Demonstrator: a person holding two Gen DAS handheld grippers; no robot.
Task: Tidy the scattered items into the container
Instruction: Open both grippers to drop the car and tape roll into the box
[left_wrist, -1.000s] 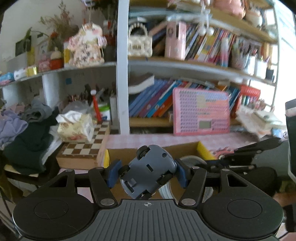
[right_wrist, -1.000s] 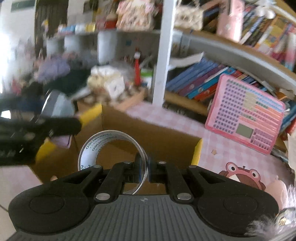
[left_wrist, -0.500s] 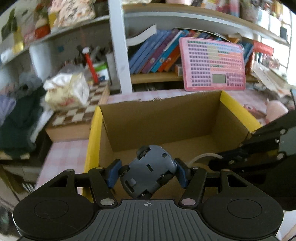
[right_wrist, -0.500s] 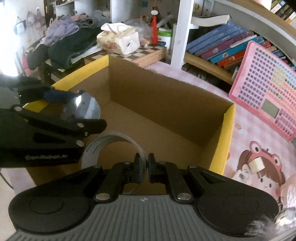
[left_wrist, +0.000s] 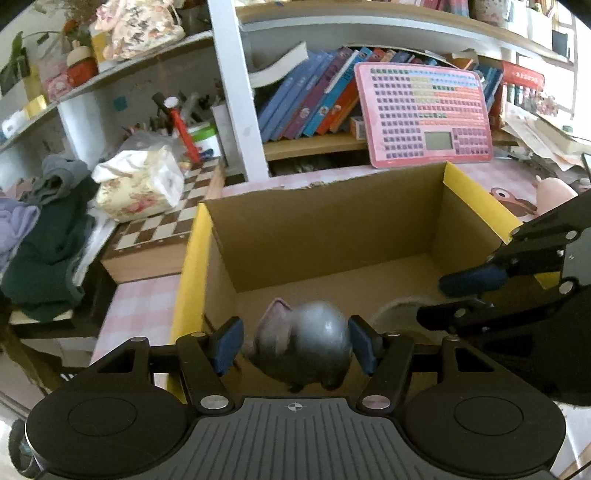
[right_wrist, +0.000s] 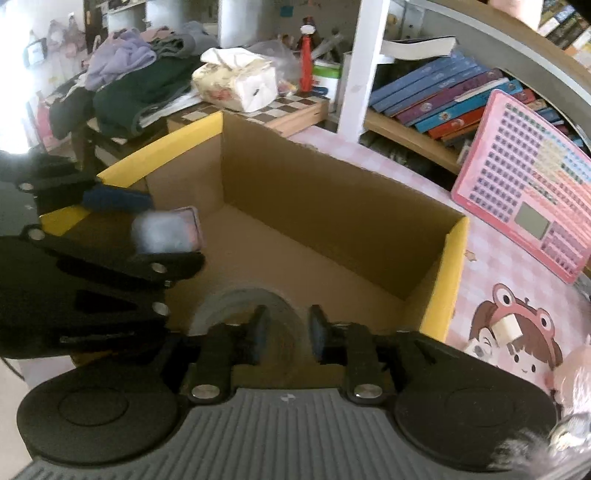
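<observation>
With both grippers dipped inside the yellow-edged brown cardboard box (left_wrist: 332, 225), your left gripper (left_wrist: 295, 345) is opening to drop the blurred grey-blue toy car (left_wrist: 303, 347), while your right gripper (right_wrist: 285, 334) spreads off the blurred clear tape roll (right_wrist: 243, 306) below.

A white shelf post (left_wrist: 236, 88) divides the shelving. To its right, books (left_wrist: 314, 99) lean on a wooden shelf, with a pink keyboard toy (left_wrist: 428, 114) propped in front. To its left a tissue box (left_wrist: 142, 182) sits on a chessboard (left_wrist: 162, 229), and clothes (left_wrist: 44, 236) are heaped beyond. A pink checked tablecloth (right_wrist: 491, 273) lies below the post. Daylight glares at the far left edge in the right wrist view.
</observation>
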